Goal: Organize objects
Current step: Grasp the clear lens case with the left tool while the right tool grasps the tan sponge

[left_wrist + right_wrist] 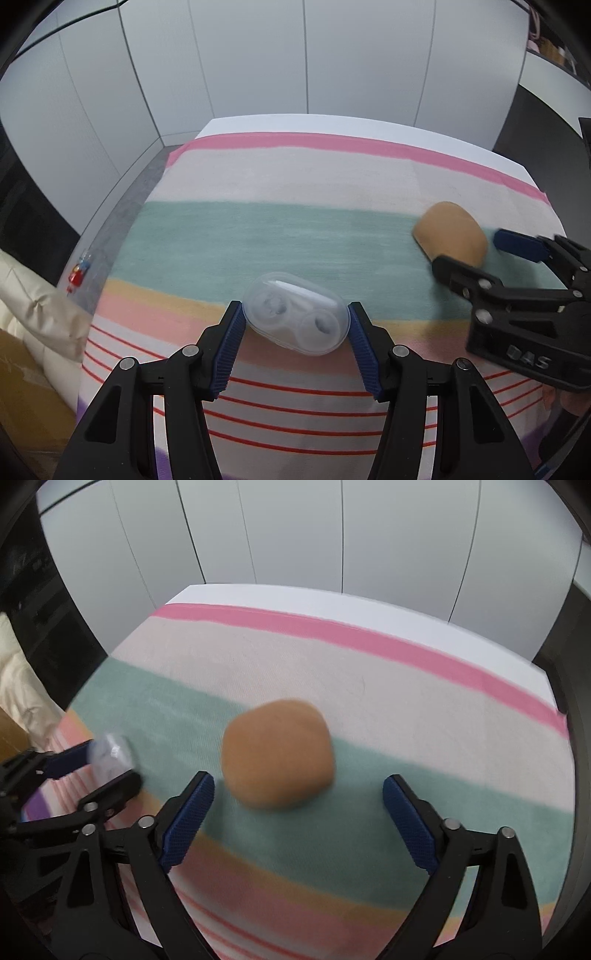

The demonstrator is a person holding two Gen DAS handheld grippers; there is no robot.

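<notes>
Two pickups are on at once, and you're at the grasp step on both. Your left hand-held gripper [295, 325] has its blue pads against the two ends of the clear case [295, 317], which lies on the striped cloth [295, 177] near its front edge; it looks pinched, so the next call is a clean lift without letting that smooth shell slip. Your right hand-held gripper [297, 801] is spread wide around the tan lump [277, 753] out on the green band, pads clear of it on both sides, so you'll likely need to ease forward a touch and close before lifting. Where either thing is meant to go, I can't say: no bin or tray shows in either view. The lump is smeared by blur in the right view and half covered by the gripper in the left, so what it is stays unclear. What's inside the case is only faint rounded shapes. A small red item [76, 275] sits off the cloth's left edge, too tiny to name.
</notes>
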